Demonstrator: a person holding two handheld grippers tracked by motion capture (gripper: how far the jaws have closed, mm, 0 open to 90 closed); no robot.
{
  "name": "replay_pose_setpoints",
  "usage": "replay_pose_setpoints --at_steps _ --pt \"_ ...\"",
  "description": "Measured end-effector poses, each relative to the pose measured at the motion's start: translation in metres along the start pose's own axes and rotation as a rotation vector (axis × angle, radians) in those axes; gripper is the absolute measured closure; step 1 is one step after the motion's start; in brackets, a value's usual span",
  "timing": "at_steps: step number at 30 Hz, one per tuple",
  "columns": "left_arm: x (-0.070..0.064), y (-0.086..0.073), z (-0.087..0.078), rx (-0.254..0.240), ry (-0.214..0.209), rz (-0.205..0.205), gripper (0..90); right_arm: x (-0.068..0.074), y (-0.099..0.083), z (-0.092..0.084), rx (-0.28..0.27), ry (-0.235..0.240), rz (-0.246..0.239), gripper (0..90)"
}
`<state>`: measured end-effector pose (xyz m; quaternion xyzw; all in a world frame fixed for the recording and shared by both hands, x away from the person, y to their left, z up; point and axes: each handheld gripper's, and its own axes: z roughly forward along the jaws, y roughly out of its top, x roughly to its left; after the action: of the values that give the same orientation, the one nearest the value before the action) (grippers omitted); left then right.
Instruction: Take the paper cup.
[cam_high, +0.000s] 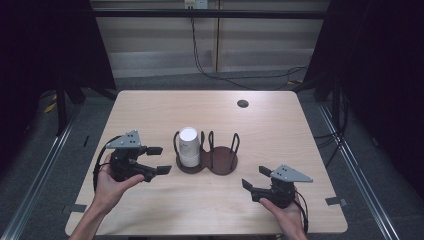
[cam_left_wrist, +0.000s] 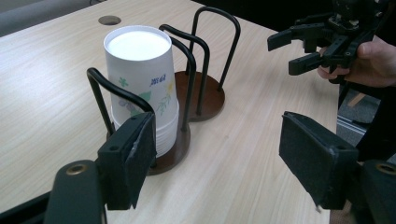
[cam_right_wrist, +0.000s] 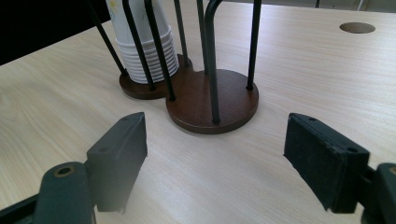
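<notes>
**Both grippers wait open beside the cup holder**

Nearest the person's edge of the table, the right gripper (cam_high: 256, 178) sits in the right hand (cam_high: 285, 207), low and off to the right of the cup holder (cam_high: 222, 161), well apart from it. Its jaws stand apart with nothing between them; in the right gripper view (cam_right_wrist: 215, 158) they frame bare wood, with the holder's empty brown disc just beyond.

A little farther in, on the other side of the holder, the left gripper (cam_high: 159, 160) is carried by the left hand (cam_high: 111, 184). Its jaws are apart too, with nothing between them. They point at the holder's left side, close to it but not touching. In the left gripper view (cam_left_wrist: 217, 161) one pad sits in front of the holder's near wire loop.

The cup holder itself lies at the middle of the wooden table (cam_high: 150, 110): two joined brown round bases with black wire hoops rising from them. The stack of paper cups (cam_high: 189, 146) stands upside down in the left bay, white with a small flower print, several rims showing at its foot. The right bay holds nothing.

Beyond the holder, toward the far edge and to its right, a round cable hole (cam_high: 243, 103) is set in the tabletop.
</notes>
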<state>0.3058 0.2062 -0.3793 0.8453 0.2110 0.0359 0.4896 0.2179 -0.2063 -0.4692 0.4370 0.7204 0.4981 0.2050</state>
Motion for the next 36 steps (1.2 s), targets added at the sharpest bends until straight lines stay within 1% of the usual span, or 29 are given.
replay_pose_setpoints --at_steps 3,5,7,9,13,15,17,20,22,23,25,27,29,30,31,32,33,36 --pt "0.001 0.004 0.003 0.004 0.002 0.008 22.1 0.0 0.0 0.0 0.002 0.002 0.002 21.2" --pt "0.003 0.007 0.005 0.017 0.011 0.015 21.6 -0.001 0.0 0.0 0.001 0.005 0.004 21.2" --pt "0.004 0.011 0.006 0.017 0.017 0.021 20.3 -0.001 0.0 0.0 0.004 0.005 0.007 21.2" --pt "0.006 0.014 0.007 0.012 0.02 0.018 20.3 -0.001 0.0 0.0 0.005 0.007 0.007 21.2" --pt "0.01 0.022 0.009 0.032 0.03 0.041 20.7 -0.001 0.0 0.0 0.005 0.013 0.006 21.2" --pt "0.012 0.026 0.009 0.035 0.029 0.04 20.7 -0.001 0.0 0.0 0.004 0.018 0.008 21.2" --pt "0.013 0.03 0.01 0.046 0.034 0.051 21.6 -0.001 0.0 0.0 0.004 0.02 0.01 21.2" --pt "0.015 0.034 0.011 0.05 0.035 0.057 22.9 -0.001 0.0 0.0 -0.001 0.025 0.01 20.9" --pt "0.018 0.038 0.014 0.064 0.03 0.064 23.7 -0.002 0.0 0.0 -0.001 0.027 0.013 20.4" --pt "0.02 0.04 0.015 0.071 0.038 0.07 24.3 -0.002 0.0 0.0 -0.002 0.031 0.014 19.9" --pt "0.022 0.043 0.017 0.068 0.031 0.066 24.2 -0.002 0.0 -0.001 -0.001 0.037 0.011 19.2" --pt "0.025 0.046 0.021 0.071 0.036 0.062 24.0 -0.002 -0.001 -0.001 0.0 0.041 0.008 19.0" --pt "0.027 0.048 0.024 0.075 0.027 0.058 24.0 -0.002 -0.001 -0.001 0.0 0.043 0.008 18.8" --pt "0.028 0.049 0.026 0.087 0.037 0.061 24.0 -0.002 -0.001 -0.001 0.0 0.045 0.009 18.8" --pt "0.028 0.051 0.029 0.098 0.038 0.071 23.5 -0.002 -0.001 -0.001 0.002 0.044 0.009 18.8" --pt "0.029 0.051 0.03 0.103 0.039 0.071 23.6 -0.002 -0.001 -0.001 0.005 0.044 0.012 18.7" --pt "0.031 0.054 0.033 0.121 0.05 0.072 23.4 -0.002 -0.001 -0.001 0.005 0.047 0.012 18.2" --pt "0.035 0.056 0.035 0.135 0.048 0.075 23.3 -0.003 -0.001 -0.002 0.004 0.055 0.014 17.3"
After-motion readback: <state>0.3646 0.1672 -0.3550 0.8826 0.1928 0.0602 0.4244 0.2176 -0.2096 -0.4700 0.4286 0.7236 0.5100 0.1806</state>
